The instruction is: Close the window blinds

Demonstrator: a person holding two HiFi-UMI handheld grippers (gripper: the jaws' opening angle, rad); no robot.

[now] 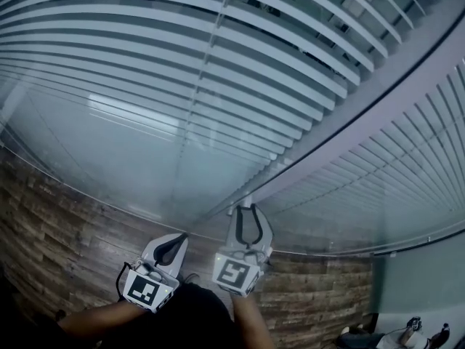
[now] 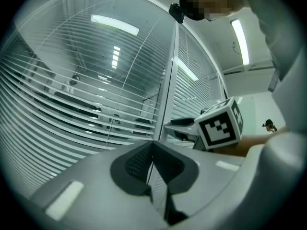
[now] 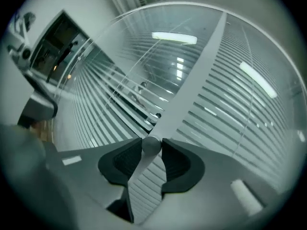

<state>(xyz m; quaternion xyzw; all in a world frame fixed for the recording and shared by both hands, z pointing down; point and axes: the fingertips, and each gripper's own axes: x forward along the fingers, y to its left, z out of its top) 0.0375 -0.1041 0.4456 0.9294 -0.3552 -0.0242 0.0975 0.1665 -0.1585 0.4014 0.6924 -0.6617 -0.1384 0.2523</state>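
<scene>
White slatted blinds point(image 1: 218, 86) hang behind glass panes on both sides of a grey frame post point(image 1: 349, 133), their slats tilted apart so dark gaps show between them. My right gripper point(image 1: 246, 211) reaches to the post's lower end. In the right gripper view the right gripper point(image 3: 152, 148) is shut on a small round grey knob point(image 3: 152, 144) on the post point(image 3: 192, 80). My left gripper point(image 1: 180, 237) hangs just left of it, short of the glass. In the left gripper view the left gripper point(image 2: 153, 145) has its tips together with nothing between them, and the right gripper's marker cube point(image 2: 220, 123) shows beside it.
A dark wood-patterned band point(image 1: 65, 224) runs below the glass. Small objects sit on a pale surface at the lower right point(image 1: 407, 333). Ceiling lights reflect in the panes point(image 3: 175, 37). A dark screen or panel point(image 3: 57, 47) stands at the far left.
</scene>
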